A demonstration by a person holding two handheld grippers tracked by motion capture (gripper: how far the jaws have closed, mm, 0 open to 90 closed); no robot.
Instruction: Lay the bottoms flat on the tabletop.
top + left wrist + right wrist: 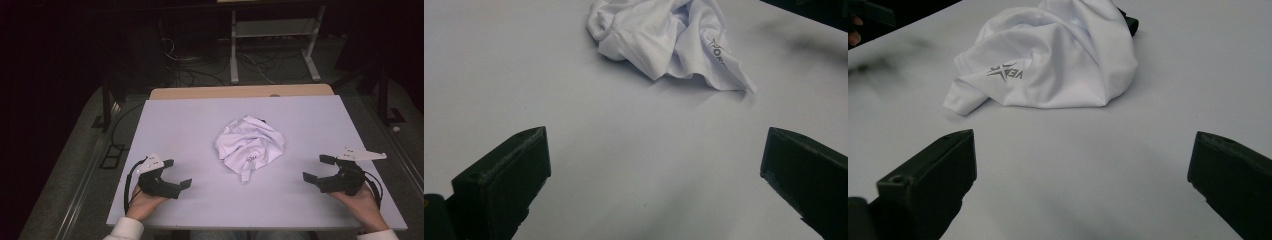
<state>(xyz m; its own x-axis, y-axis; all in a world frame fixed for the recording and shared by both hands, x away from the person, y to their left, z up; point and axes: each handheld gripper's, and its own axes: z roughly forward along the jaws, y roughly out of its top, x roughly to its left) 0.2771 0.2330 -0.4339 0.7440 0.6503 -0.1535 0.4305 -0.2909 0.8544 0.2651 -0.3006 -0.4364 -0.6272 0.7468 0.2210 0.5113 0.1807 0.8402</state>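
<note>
Shirt (251, 146) lies crumpled mid-desk, untouched; left gripper (175, 173) and right gripper (315, 168) near front corners, jaws open, empty. Next: reach in, grasp cloth edges.

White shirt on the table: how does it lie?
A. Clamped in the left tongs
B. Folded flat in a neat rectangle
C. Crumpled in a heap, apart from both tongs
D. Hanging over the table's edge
C: the white shirt lies bunched mid-table, with the left tongs and the right tongs both open and apart from it.
</note>
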